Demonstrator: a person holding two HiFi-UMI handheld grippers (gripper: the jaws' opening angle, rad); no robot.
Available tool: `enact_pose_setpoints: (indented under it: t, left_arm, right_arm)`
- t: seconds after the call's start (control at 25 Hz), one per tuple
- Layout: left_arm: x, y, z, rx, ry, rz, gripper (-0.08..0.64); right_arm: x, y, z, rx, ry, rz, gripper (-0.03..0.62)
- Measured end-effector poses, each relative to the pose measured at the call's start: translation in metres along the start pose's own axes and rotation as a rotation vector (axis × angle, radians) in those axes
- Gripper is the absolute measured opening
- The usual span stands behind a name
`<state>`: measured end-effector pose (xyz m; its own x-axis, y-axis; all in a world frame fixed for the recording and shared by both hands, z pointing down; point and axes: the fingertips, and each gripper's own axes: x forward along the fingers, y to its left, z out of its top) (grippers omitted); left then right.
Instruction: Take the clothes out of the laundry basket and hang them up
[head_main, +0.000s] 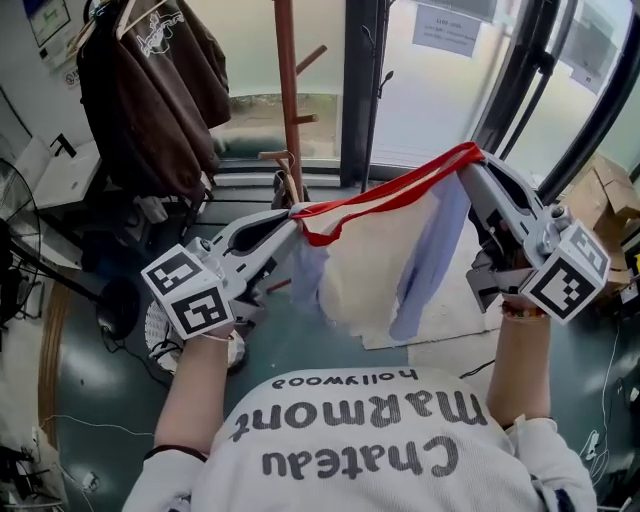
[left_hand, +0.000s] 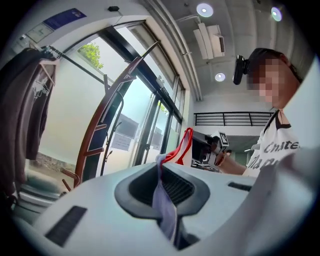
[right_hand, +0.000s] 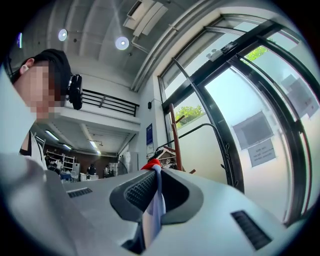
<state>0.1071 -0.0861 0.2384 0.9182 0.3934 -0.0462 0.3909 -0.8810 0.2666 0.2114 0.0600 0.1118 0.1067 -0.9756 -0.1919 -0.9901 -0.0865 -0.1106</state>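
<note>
Currently: garment is off the floor and stretched in the air between the two claws, in front of the person's chest. Its red edge band runs taut from one claw up to the other. Cream and pale lavender cloth hangs loose beneath the band.

Left claw: closed on the garment. The left gripper view shows a lavender fold pinched between the ribbed pads, with the red band leading away toward the other gripper.

Right claw: also closed on the garment (the right gripper view shows the lavender cloth clamped between the pads, red edge at the tips). It sits higher in the head view than the left claw.

Surroundings: dark green floor below. A white mesh basket stands just behind the left gripper's marker cube. It is mostly hidden, so whether it is the laundry basket is uncertain. A wooden coat stand rises beyond the garment, in front of glass doors. A brown jacket hangs on a hanger at upper left. A cardboard box sits at far right.
</note>
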Motion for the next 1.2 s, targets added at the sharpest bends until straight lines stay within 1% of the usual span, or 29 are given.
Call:
enact_pose_setpoints:
  t: [0.2, 0.32, 0.4, 0.52, 0.6, 0.76, 0.88, 0.96, 1.04, 1.2]
  left_arm:
    - [0.001, 0.008, 0.015, 0.034, -0.044, 0.078, 0.032]
    - [0.007, 0.013, 0.029, 0.068, -0.062, 0.122, 0.032]
    - [0.006, 0.022, 0.036, 0.075, -0.069, 0.141, 0.032]
    - [-0.004, 0.040, 0.046, 0.027, -0.097, 0.138, 0.032]
    - [-0.007, 0.053, 0.054, 0.019, -0.116, 0.135, 0.032]
    - [0.000, 0.086, 0.075, 0.070, -0.120, 0.142, 0.032]
    - [0.002, 0.123, 0.092, 0.070, -0.117, 0.134, 0.032]
    - [0.001, 0.141, 0.094, 0.067, -0.115, 0.128, 0.032]
    - [-0.001, 0.147, 0.088, 0.087, -0.106, 0.126, 0.032]
    - [0.002, 0.163, 0.088, 0.114, -0.102, 0.112, 0.032]
  right_arm:
    - [0.001, -0.023, -0.006, 0.002, -0.017, 0.009, 0.037]
    - [0.003, -0.042, -0.005, 0.002, -0.042, -0.033, 0.037]
    - [0.009, -0.051, -0.006, 0.009, -0.058, -0.065, 0.037]
    - [0.026, -0.056, -0.016, 0.035, -0.061, -0.075, 0.037]
    - [0.038, -0.061, -0.021, 0.031, -0.051, -0.079, 0.037]
    - [0.075, -0.079, -0.021, 0.027, -0.048, -0.085, 0.037]
    - [0.114, -0.090, -0.013, 0.030, -0.075, -0.081, 0.037]
    - [0.129, -0.091, -0.012, 0.019, -0.099, -0.072, 0.037]
    - [0.132, -0.088, -0.013, 0.000, -0.122, -0.066, 0.037]
    - [0.144, -0.091, -0.012, -0.045, -0.144, -0.085, 0.037]
